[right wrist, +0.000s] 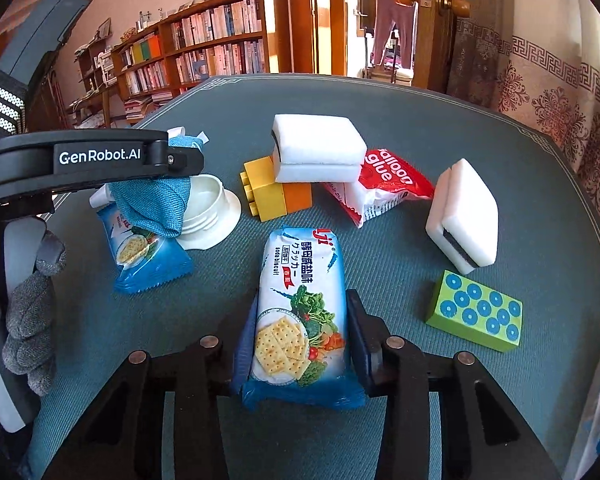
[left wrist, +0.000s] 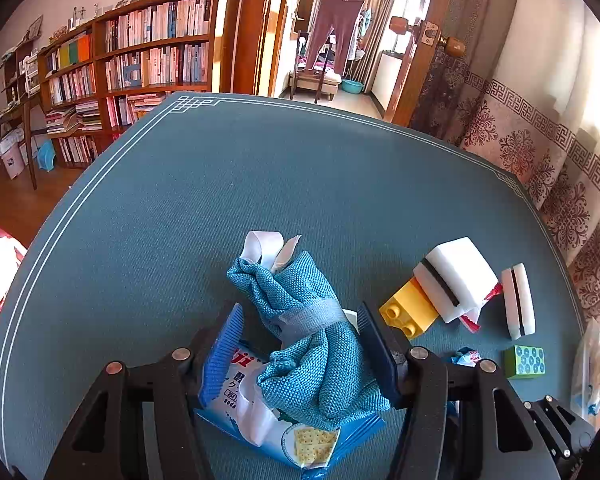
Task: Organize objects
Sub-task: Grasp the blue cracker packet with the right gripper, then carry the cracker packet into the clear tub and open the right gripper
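A bundled teal cloth (left wrist: 312, 340) lies on a blue soda biscuit packet (left wrist: 252, 412), between the fingers of my left gripper (left wrist: 300, 312). The left pad (left wrist: 228, 332) stands apart from the cloth, so this gripper is open. In the right wrist view the same cloth (right wrist: 152, 204) sits under the left tool's black body (right wrist: 96, 156), resting on that packet (right wrist: 140, 256) and a white lid (right wrist: 212, 212). My right gripper (right wrist: 302, 300) is shut on a second soda biscuit packet (right wrist: 300, 280), a pad against each long side.
On the teal table mat (left wrist: 220, 200) are two white sponges (right wrist: 316, 148) (right wrist: 464, 216), a yellow and orange brick (right wrist: 276, 196), a red balloon glue bag (right wrist: 384, 184) and a green dotted block (right wrist: 476, 316). A gloved hand (right wrist: 28, 320) holds the left tool. Curtains hang along the right edge.
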